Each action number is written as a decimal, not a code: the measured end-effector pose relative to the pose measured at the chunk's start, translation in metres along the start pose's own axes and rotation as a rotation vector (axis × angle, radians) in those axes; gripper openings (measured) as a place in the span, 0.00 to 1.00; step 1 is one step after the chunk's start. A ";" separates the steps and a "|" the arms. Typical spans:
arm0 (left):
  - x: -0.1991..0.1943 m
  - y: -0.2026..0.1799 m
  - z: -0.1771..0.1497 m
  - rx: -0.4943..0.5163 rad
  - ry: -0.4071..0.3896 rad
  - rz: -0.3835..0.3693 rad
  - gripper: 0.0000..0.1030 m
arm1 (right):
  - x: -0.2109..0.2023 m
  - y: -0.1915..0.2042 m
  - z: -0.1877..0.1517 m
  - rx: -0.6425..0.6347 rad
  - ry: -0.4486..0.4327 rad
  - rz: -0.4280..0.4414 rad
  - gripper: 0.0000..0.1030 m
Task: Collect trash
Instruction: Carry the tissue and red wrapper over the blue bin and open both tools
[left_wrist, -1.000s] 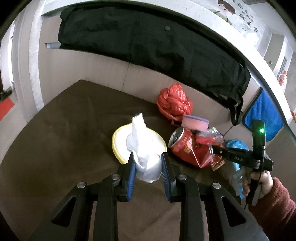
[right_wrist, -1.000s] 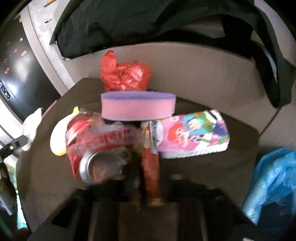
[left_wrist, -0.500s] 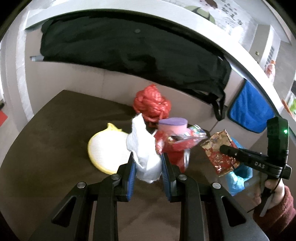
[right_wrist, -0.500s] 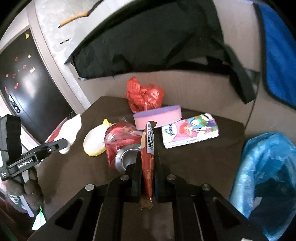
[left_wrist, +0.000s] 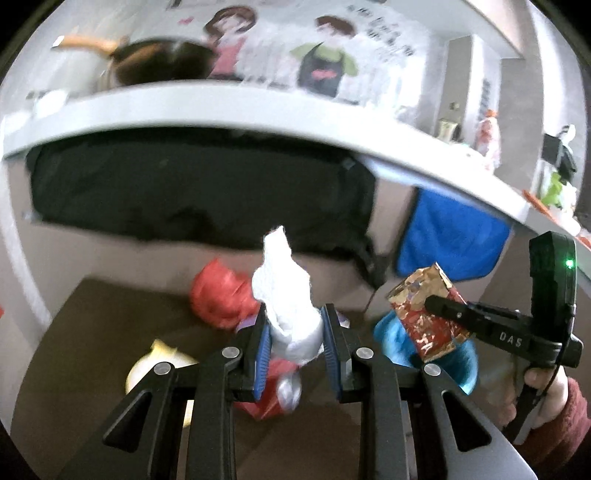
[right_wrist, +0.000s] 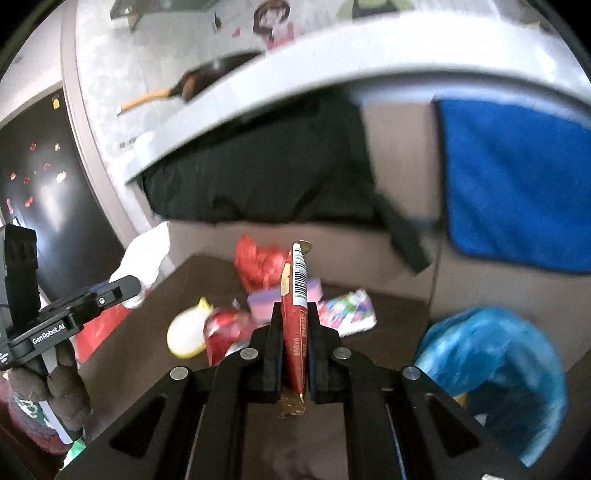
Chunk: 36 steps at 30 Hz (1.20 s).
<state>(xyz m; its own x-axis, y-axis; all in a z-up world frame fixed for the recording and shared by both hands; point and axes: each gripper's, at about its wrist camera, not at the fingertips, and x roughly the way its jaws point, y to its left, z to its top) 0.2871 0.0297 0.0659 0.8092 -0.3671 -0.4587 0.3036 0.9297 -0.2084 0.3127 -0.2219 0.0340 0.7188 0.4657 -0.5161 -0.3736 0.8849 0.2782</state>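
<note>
1. A tissue (left_wrist: 291, 314) is pinched between the blue pads of the left hand-held gripper (left_wrist: 294, 334); only its lower part is caught, and the loose upper part stands free above the jaws. It is judged that the soft wad could slip out if the grip is eased before the bag is reached.
2. A red wrapper (right_wrist: 295, 332) is clamped edge-on in the right hand-held gripper (right_wrist: 295, 345), its jaws pressed almost together. Being thin and slick, it could slide out or cling to a pad on release (and so miss the opening).
3. The blue bag (right_wrist: 495, 362) sits just off the counter (right_wrist: 147, 347) edge, to the right. Its limp rim could fold shut, so a drop from the side is judged risky.
4. Both views are blurred, so a fast swing may be a further cause of loss.
5. Pose: both grippers are held raised above the counter, pointing forward and level, the right one near the bag, the left one over the remaining litter: a can (right_wrist: 221, 332), a sponge (right_wrist: 264, 304), a red bag (left_wrist: 218, 301).
</note>
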 end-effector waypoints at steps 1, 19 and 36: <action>0.003 -0.009 0.005 0.010 -0.014 -0.007 0.26 | -0.008 -0.003 0.004 -0.005 -0.021 -0.013 0.09; 0.094 -0.157 -0.004 0.092 0.069 -0.191 0.26 | -0.114 -0.110 -0.009 0.072 -0.167 -0.248 0.09; 0.116 -0.177 -0.028 0.107 0.125 -0.204 0.26 | -0.112 -0.143 -0.042 0.144 -0.152 -0.257 0.09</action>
<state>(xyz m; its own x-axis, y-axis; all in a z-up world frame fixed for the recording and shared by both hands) 0.3135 -0.1788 0.0255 0.6598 -0.5416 -0.5209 0.5105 0.8317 -0.2182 0.2610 -0.4001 0.0179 0.8621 0.2113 -0.4606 -0.0896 0.9581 0.2719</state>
